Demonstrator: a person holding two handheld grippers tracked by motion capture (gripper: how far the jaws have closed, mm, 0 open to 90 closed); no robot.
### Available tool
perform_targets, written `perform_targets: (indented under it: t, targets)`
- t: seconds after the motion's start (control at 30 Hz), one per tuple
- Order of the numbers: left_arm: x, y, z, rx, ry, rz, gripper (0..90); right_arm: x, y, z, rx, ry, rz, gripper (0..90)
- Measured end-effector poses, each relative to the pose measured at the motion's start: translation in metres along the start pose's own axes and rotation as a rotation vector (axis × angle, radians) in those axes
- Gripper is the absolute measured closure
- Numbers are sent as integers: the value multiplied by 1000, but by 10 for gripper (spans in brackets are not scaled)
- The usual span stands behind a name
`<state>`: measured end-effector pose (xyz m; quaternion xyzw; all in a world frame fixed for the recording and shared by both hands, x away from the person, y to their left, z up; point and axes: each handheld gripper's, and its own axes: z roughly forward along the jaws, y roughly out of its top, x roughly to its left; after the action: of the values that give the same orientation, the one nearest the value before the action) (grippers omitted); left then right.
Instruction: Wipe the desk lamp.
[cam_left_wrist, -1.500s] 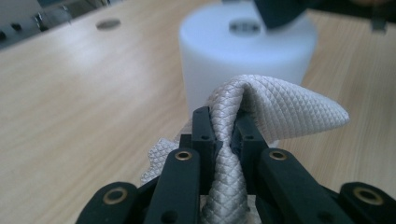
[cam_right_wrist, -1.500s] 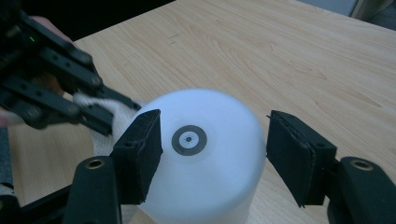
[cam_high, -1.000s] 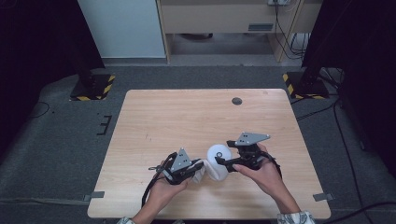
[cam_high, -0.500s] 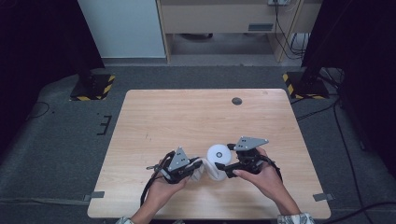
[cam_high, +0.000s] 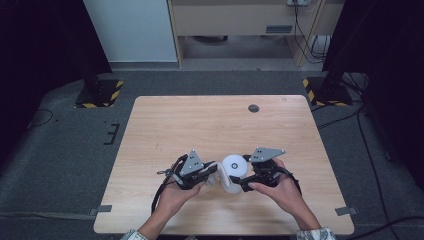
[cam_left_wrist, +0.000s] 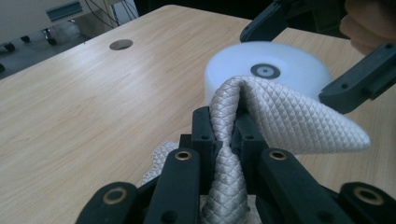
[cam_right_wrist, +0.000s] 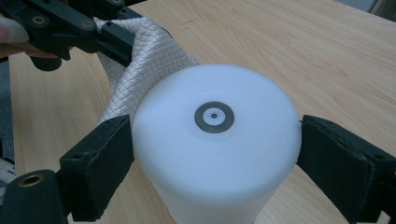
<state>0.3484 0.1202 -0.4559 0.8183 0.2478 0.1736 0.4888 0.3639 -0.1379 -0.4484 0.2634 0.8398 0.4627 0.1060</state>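
A white plastic bottle (cam_high: 233, 169) lies tilted near the table's front edge, its round base with a grey ring (cam_right_wrist: 214, 116) facing up. My right gripper (cam_high: 239, 181) is shut on it, one jaw on each side of the bottle (cam_right_wrist: 215, 154). My left gripper (cam_high: 216, 170) is shut on a fold of quilted white cloth (cam_left_wrist: 261, 116), which it presses against the bottle's (cam_left_wrist: 268, 70) side. The cloth (cam_right_wrist: 135, 60) drapes behind the bottle in the right gripper view.
The wooden table (cam_high: 210, 125) has a round grey cable port (cam_high: 253, 108) at the back right. Yellow-black striped stand feet (cam_high: 100, 92) stand on the floor behind the table at both far corners.
Both grippers have shifted slightly left with the bottle and cloth, and the cloth now rests against the bottle's side.
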Motion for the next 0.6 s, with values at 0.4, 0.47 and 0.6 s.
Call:
perform_targets:
  t: [0.4, 0.47, 0.6]
  targets:
    - [11, -11, 22, 50, 47, -23, 814, 0, 0, 1, 5, 8, 5, 115]
    - [13, -11, 24, 49, 46, -23, 814, 0, 0, 2, 4, 10, 8, 115]
    - [9, -10, 20, 44, 41, -10, 814, 1, 0, 3, 5, 5, 1, 111]
